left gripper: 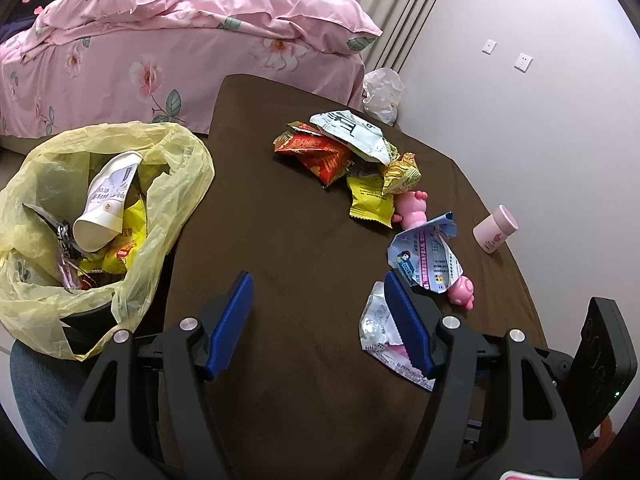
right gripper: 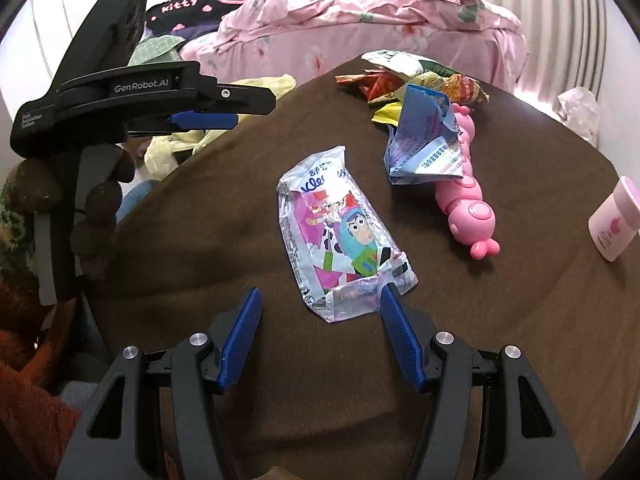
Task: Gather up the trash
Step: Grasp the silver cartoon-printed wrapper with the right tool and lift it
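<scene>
Crumpled silver cartoon wrapper (right gripper: pixel 344 236), frame centre, lies flat on the brown table (right gripper: pixel 240 216); one blue wrapper (right gripper: pixel 424 140) upper right. Right gripper (right gripper: pixel 320 312) and left gripper (left gripper: pixel 318 300) both spread, empty.

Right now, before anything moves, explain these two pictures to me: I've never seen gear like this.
No robot here: a person holds a hand gripper in each hand, each with a camera looking along its blue jaws. One picture is from the left gripper, the other from the right gripper. Both stand open and hold nothing. On the brown table lie a cartoon-printed wrapper, a blue wrapper draped over a pink toy, a pile of snack wrappers and a small pink bottle. Beside the table a yellow trash bag already holds rubbish.
</scene>
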Motion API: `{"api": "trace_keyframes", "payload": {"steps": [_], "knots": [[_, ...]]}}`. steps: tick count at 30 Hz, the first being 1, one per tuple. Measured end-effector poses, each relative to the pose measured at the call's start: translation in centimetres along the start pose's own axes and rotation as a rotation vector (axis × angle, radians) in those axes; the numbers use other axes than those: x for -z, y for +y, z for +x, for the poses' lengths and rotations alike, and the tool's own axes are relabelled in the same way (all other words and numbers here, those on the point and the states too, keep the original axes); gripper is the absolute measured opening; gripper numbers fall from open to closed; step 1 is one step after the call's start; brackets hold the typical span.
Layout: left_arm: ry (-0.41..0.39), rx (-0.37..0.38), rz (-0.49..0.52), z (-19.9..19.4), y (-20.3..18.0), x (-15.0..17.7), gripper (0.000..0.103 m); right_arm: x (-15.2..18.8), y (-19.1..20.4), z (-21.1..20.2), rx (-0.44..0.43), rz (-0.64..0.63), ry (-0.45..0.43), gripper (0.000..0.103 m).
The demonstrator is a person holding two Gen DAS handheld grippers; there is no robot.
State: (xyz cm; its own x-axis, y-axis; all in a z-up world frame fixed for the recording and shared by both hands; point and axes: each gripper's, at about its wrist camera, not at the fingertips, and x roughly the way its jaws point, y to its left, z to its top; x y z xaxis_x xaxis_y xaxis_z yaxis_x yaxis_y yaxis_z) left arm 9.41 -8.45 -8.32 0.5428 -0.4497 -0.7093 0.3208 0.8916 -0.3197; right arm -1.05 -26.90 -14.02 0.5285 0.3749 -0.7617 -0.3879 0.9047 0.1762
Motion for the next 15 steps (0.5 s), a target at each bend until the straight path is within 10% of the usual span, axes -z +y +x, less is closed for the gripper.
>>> {"api": "trace_keyframes", "payload": {"steps": [15], "knots": [[0.010, 0.004, -0.005, 0.0, 0.1, 0.5, 0.064, -1.5, -1.5, -2.0, 0.050, -0.050, -0.125, 0.058]]}}
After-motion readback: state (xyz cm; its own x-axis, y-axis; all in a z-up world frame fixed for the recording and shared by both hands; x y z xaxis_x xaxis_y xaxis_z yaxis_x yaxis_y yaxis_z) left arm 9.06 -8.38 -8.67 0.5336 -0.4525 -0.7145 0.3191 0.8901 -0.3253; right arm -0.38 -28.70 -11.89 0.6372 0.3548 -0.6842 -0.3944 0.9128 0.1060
